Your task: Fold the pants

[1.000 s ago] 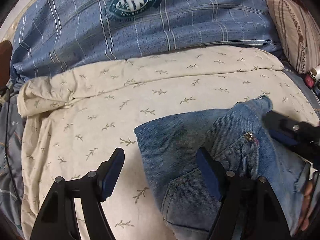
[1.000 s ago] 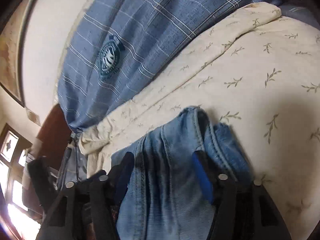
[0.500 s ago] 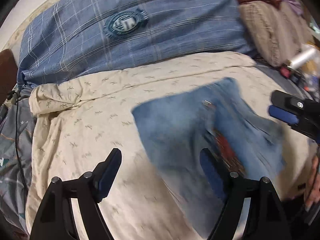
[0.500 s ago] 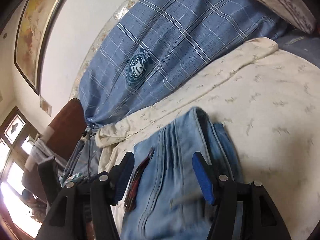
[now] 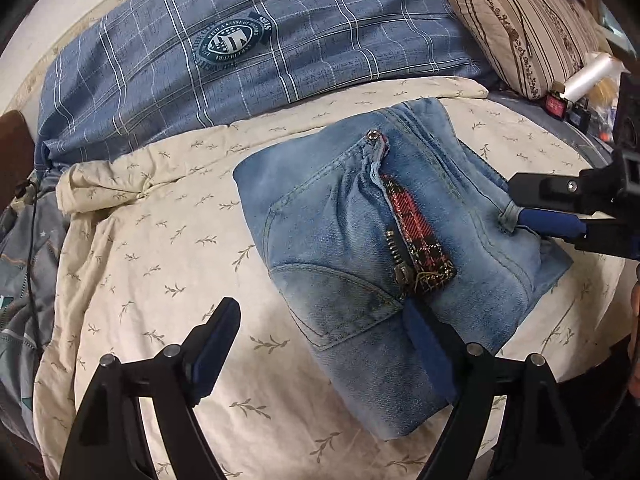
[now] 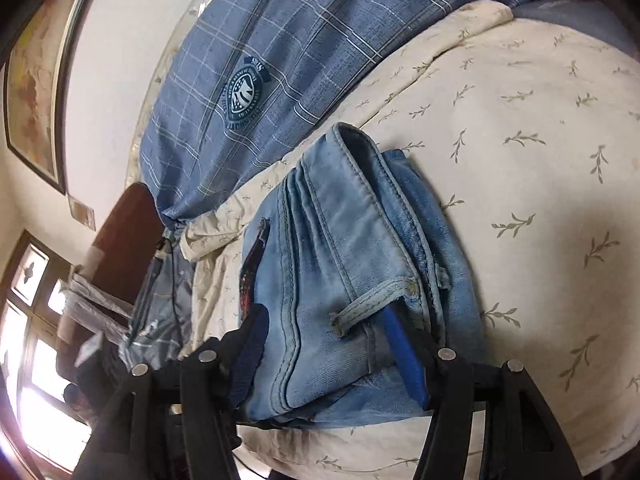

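The jeans [image 5: 360,248] lie folded into a thick bundle on the cream sheet [image 5: 160,240] of the bed, long axis running diagonally from the near right toward the blue plaid pillow [image 5: 240,40], fly zipper facing up. The left gripper [image 5: 320,344] is spread wide, its right finger touching the bundle's near edge. The right gripper [image 6: 324,344] straddles the bundle's end, jaws apart, one finger under a belt loop [image 6: 372,304].

The left tool [image 5: 320,344] hung low with its jaws spread wide, gripping nothing. The right tool [image 6: 332,344] reached in from the right side, its jaws also parted; one blue pad [image 6: 404,354] was tucked under a belt loop.
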